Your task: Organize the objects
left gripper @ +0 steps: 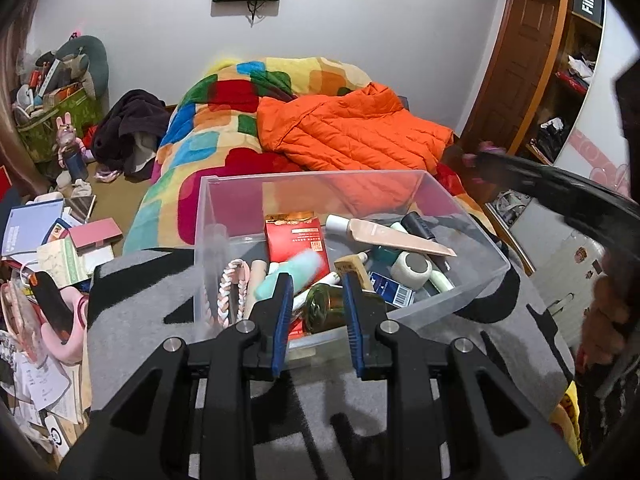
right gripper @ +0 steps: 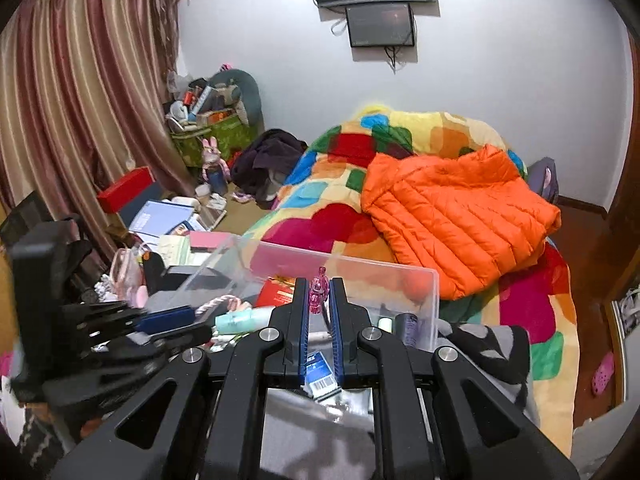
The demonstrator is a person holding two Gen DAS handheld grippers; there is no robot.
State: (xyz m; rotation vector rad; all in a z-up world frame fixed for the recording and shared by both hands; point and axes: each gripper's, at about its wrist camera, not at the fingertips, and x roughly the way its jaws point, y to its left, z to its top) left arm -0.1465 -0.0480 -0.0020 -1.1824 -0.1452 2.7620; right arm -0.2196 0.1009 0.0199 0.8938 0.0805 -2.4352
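An orange jacket (right gripper: 460,208) lay on a patchwork blanket (right gripper: 332,184). A screen (right gripper: 380,24) hung on the white wall (right gripper: 280,40). Striped curtains (right gripper: 80,92) stood left, beside a cluttered green bin (right gripper: 208,136).

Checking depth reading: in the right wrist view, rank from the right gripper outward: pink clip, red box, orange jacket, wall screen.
1. Pink clip, pinched at the right gripper tips.
2. Red box, just beyond-left, in the clear bin.
3. Orange jacket, on the bed, right.
4. Wall screen, farthest, top.
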